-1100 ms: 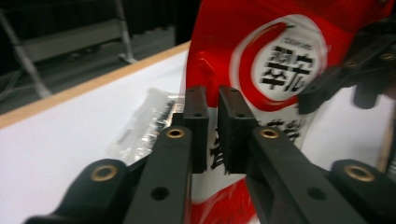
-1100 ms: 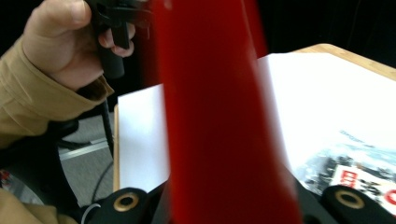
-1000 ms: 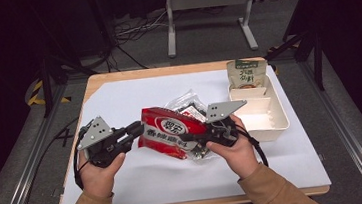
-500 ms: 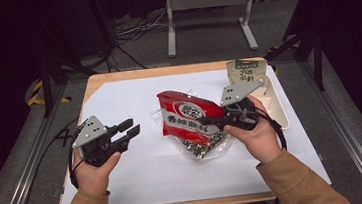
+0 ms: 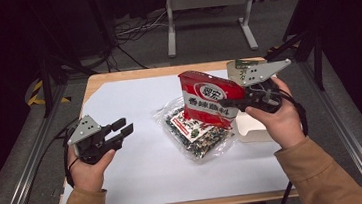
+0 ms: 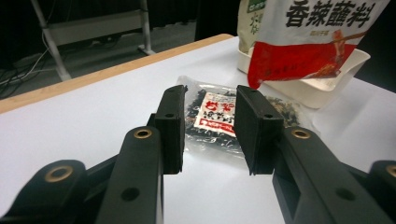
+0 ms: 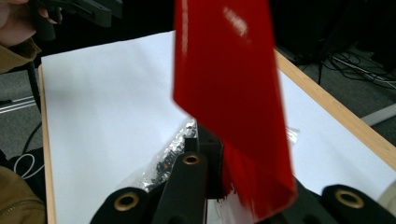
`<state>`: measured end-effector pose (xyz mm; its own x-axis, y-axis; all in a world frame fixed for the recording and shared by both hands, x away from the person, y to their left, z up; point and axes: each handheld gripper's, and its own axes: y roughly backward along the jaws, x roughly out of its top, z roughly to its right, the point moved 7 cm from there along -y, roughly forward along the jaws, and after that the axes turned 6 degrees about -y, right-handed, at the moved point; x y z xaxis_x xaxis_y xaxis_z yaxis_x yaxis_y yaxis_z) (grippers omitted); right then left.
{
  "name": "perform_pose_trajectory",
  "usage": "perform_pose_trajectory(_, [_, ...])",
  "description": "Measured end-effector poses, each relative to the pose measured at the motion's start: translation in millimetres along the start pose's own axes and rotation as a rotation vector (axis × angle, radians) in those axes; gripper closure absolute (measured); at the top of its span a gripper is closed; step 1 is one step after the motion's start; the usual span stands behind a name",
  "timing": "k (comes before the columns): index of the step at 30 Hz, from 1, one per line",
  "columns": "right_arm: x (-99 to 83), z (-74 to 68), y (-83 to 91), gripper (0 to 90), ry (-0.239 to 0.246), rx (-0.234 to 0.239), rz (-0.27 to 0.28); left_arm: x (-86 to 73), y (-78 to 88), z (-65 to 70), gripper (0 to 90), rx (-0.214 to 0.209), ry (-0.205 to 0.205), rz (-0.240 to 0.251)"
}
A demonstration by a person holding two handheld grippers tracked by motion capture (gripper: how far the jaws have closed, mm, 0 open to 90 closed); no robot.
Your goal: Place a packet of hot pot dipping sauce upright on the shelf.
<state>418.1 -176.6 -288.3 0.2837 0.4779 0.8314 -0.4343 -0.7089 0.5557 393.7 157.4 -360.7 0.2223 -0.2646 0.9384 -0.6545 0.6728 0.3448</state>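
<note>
Right gripper (image 5: 229, 102) is clamped on one edge of a glossy red foil sauce packet with white lettering (image 5: 209, 99), jaws shut tight on it, and the packet hangs in the air standing nearly upright, off to that gripper's left in the high view. In the right gripper view the red film (image 7: 233, 107) rises straight out of the jaws and looks blurred, so it seems to be swinging. Left gripper (image 5: 119, 130) hovers empty above the white sheet covering the wooden table (image 5: 140, 166), jaws spread with a clear gap between them, well apart from the packet.

Straight ahead of the left jaws lies a clear crinkly plastic bag of dark dried bits with a red-and-white label (image 6: 219, 116), flat on the sheet, below and just beside the hanging red packet. Beyond it sits a white plastic tray (image 6: 317, 88) with a green-printed pouch (image 6: 247, 18) standing at its far end.

My read: that red packet is light, limp and slick, so a pinch on a flat seam edge holds best; squeeze the filled middle and it may slide or bulge. The clear bag looks just as soft and crackly, best taken by a corner.
</note>
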Motion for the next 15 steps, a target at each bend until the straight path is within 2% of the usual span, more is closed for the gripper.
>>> perform_pose_trajectory(5, [-1.3, 10.8, 6.9, 89.1, 0.005, -0.016, -0.01, -3.8, 2.1, -6.9, 63.2, 0.01, 0.011, -0.005])
perform_pose_trajectory(15, [-2.0, 31.8, 19.7, 89.2, 0.004, -0.05, -0.026, -7.1, 2.7, -11.2, 60.7, 0.007, 0.02, -0.013])
